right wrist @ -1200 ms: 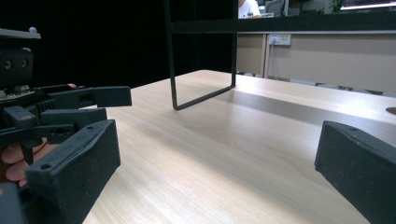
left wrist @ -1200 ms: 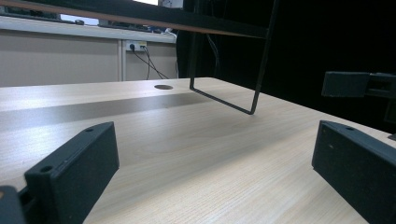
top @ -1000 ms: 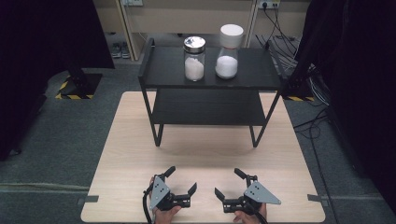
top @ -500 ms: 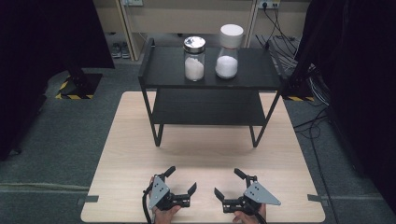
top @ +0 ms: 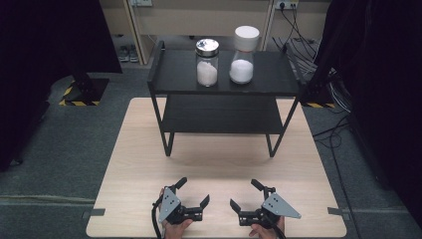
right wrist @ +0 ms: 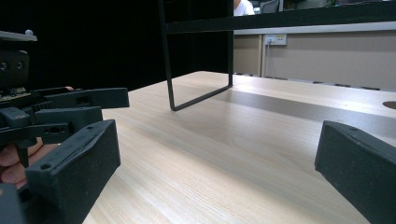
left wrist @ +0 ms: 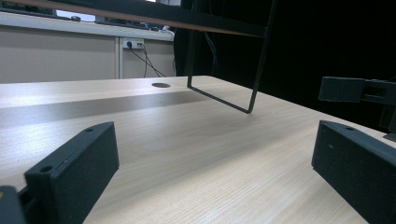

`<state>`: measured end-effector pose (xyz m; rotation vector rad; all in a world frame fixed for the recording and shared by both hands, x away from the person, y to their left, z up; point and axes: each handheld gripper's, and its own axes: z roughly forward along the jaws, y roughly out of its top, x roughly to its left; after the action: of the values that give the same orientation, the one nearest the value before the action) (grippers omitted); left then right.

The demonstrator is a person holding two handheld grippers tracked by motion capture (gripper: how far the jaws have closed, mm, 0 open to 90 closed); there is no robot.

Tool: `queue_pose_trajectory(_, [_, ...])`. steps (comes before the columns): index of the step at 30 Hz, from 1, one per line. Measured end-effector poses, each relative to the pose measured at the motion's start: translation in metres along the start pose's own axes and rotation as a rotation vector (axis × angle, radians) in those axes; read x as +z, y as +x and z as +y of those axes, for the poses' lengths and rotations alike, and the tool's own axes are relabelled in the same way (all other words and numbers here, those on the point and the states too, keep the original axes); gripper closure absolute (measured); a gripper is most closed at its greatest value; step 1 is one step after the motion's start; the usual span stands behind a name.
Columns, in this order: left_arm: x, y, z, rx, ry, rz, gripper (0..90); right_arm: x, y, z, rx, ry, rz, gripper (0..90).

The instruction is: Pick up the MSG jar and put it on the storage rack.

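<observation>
Room: dark curtains, grey carpet, pale wooden desk (top: 149,164).
Left gripper (top: 190,199): fingers apart, empty, low on desk.
Right gripper (top: 245,194): likewise.
Jars: chrome-lidded glass jar (top: 207,62) and white-lidded glass jar (top: 244,55) on black metal shelf (top: 268,74), well apart from both.
Risk: a reaching hand could clip the shelf edge and topple a jar.

Overall light: even and fairly bright on the wooden table (top: 219,164), dim and near black at both sides of the high view.
Source: overhead, judging by the soft shadow the black shelf rack (top: 224,82) drops beneath itself.
Glare: a small glint on the metal jar lid (top: 207,47); the white lid (top: 247,34) is nearly blown out.
Sharpness: high view slightly soft; in both gripper views the near black jaws are blurred and the table grain is crisp.
Background: black curtains swallow all detail.
</observation>
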<state>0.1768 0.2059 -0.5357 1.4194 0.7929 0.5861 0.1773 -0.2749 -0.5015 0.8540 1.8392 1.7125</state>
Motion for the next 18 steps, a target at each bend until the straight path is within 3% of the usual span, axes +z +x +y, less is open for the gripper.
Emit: queue_pose_trajectory(18, [-0.0002, -0.0001, -0.0004, -0.002, -0.002, 0.001, 0.1, -0.0014, -0.0015, 0.0002, 0.003, -0.006, -0.008, 0.3])
